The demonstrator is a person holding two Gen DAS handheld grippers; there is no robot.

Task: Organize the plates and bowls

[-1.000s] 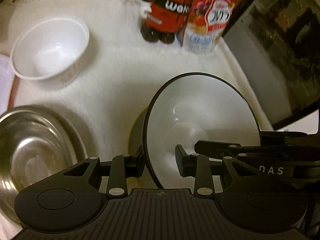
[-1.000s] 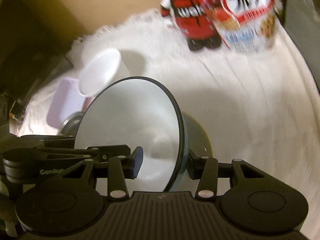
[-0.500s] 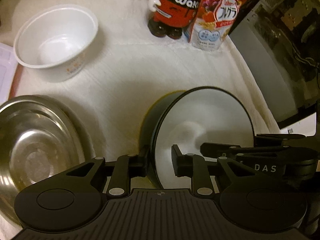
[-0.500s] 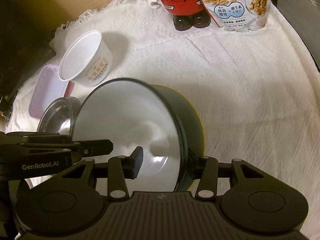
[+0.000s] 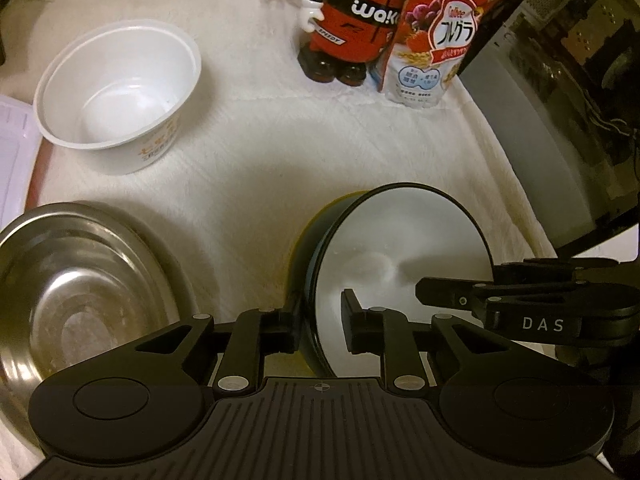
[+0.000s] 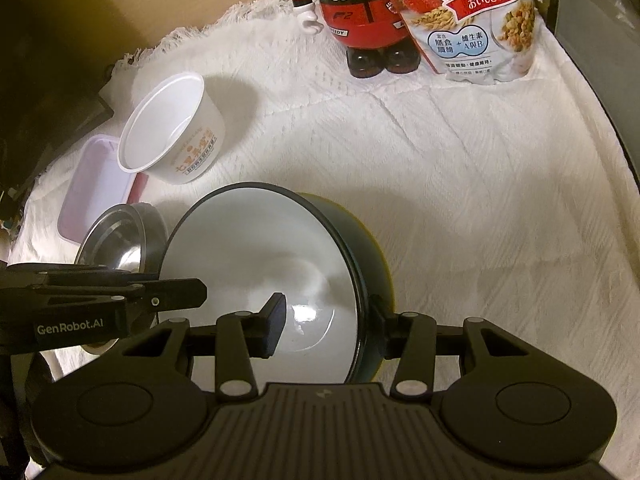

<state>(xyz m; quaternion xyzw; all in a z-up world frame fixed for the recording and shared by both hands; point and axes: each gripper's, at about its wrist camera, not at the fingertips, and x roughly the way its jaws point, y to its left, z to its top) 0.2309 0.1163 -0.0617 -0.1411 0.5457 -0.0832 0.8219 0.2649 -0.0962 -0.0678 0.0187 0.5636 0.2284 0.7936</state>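
Observation:
A dark bowl with a white inside (image 5: 400, 256) (image 6: 256, 264) stands low over the white cloth, and a yellowish rim shows beneath it. My left gripper (image 5: 320, 320) straddles its left rim. My right gripper (image 6: 324, 320) straddles its right rim with the jaws visibly apart, and its inner finger stands clear of the wall. A steel bowl (image 5: 76, 296) (image 6: 120, 240) sits to the left. A white paper bowl with orange print (image 5: 116, 92) (image 6: 172, 132) stands behind it.
A red and black mascot figure (image 5: 352, 24) (image 6: 356, 12) and a cereal bag (image 5: 436, 40) (image 6: 476, 20) stand at the back. A pink-rimmed lidded box (image 6: 96, 188) lies at the far left. A dark appliance (image 5: 560, 100) borders the cloth on the right.
Both grippers have lowered the dark bowl toward the cloth. The right gripper's jaws have widened around the rim.

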